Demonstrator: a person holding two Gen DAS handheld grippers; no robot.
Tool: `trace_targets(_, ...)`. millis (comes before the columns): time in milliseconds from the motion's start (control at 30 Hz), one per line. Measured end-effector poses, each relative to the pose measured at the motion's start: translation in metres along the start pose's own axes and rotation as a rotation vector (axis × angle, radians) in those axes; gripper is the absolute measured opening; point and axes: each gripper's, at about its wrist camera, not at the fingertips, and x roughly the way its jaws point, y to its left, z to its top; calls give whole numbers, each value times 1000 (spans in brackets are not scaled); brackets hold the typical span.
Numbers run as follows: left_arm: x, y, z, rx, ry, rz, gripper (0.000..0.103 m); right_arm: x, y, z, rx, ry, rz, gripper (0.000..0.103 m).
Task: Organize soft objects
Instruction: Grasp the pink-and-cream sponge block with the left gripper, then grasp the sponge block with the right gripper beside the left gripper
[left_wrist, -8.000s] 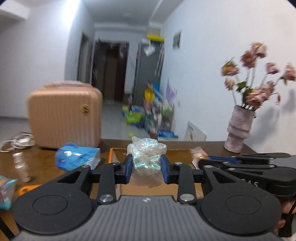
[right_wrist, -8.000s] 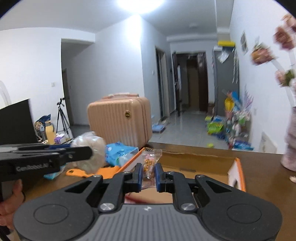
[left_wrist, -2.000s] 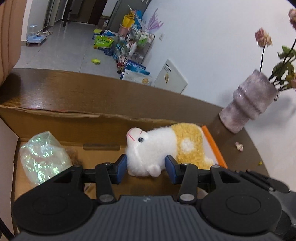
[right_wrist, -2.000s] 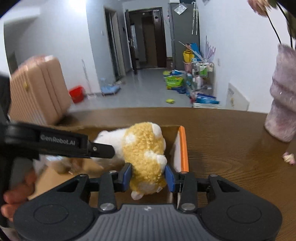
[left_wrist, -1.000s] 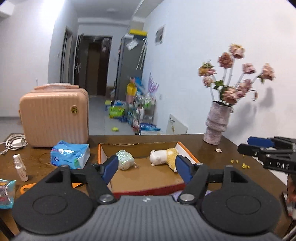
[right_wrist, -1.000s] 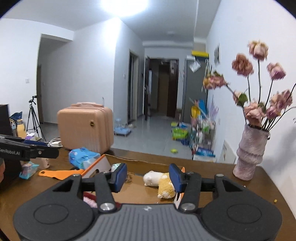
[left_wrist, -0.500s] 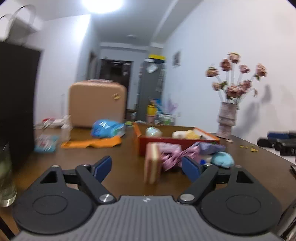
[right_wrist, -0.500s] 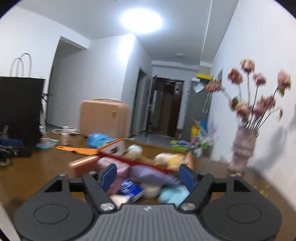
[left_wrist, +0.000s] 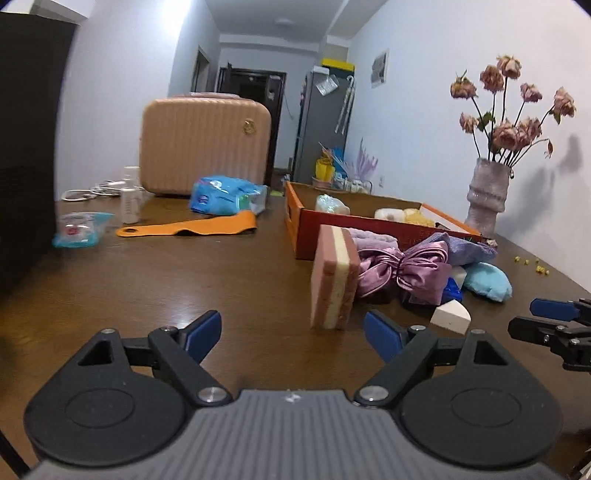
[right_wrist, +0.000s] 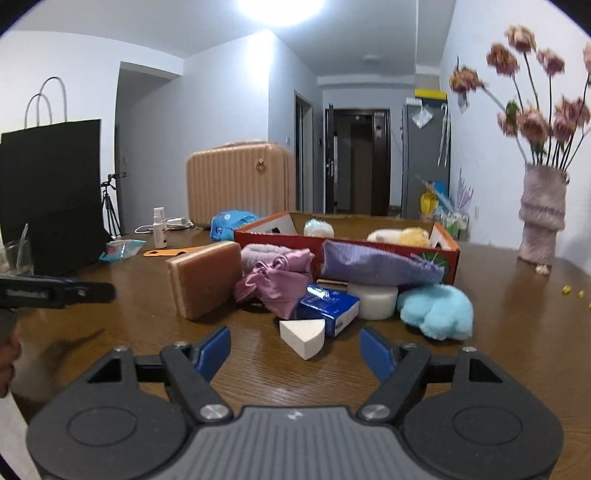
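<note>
My left gripper (left_wrist: 291, 328) is open and empty, low over the table, with an upright pink-and-cream sponge (left_wrist: 334, 277) just ahead. My right gripper (right_wrist: 295, 347) is also open and empty, and a white wedge sponge (right_wrist: 303, 334) lies right before its jaws. Behind the wedge are a blue tissue packet (right_wrist: 328, 304), a purple satin scrunchie (right_wrist: 275, 282), a lavender cloth (right_wrist: 376, 266) and a blue fluffy toy (right_wrist: 436, 310). The red cardboard box (right_wrist: 280, 240) holds a white-and-yellow plush (right_wrist: 402, 234) and a shiny wrapped bundle (right_wrist: 317, 227).
A pink suitcase (left_wrist: 203, 144), blue wipes pack (left_wrist: 225, 195), orange strap (left_wrist: 192, 227) and spray bottle (left_wrist: 131, 199) sit at the back left. A vase of dried flowers (left_wrist: 487, 199) stands at the right. A black paper bag (right_wrist: 51, 192) and a glass (right_wrist: 16, 254) are at the left.
Both grippers let go of the plush, which now lies in the box. They opened wider, drew back and sank to just above the table in front of the loose pile.
</note>
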Motion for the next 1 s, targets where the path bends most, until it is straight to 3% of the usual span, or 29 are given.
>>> trace_targets(167,42,-14,15,14,25,-25,86,24,-19,17,30,6,40,76)
trace_targets(333,79,-22,28,-36,105,-43,85,44,-28,25,63,13,66,76)
trace_targets(400,88,-23,32,-55,119,-50,77,49,-28,24,76,13,75,76)
trace_targets(500,93,-25,35,-47,107,-34,51,50,-28,24,95,8,91,76)
trace_targets(533,94,-25,35,-49,111,-35,35,49,-26,24,92,9,87,76)
trace_targets(700,62,-27,35,-61,57,-70,32,32,-13,23,61,8,81,76)
trace_targets(833,12,-34,28,-100,47,-206,32,9,-7,22,56,-5,67,76)
trace_targets(1000,-19,-45,-4,-246,186,-452,32,-24,-12,16,89,-15,33,76)
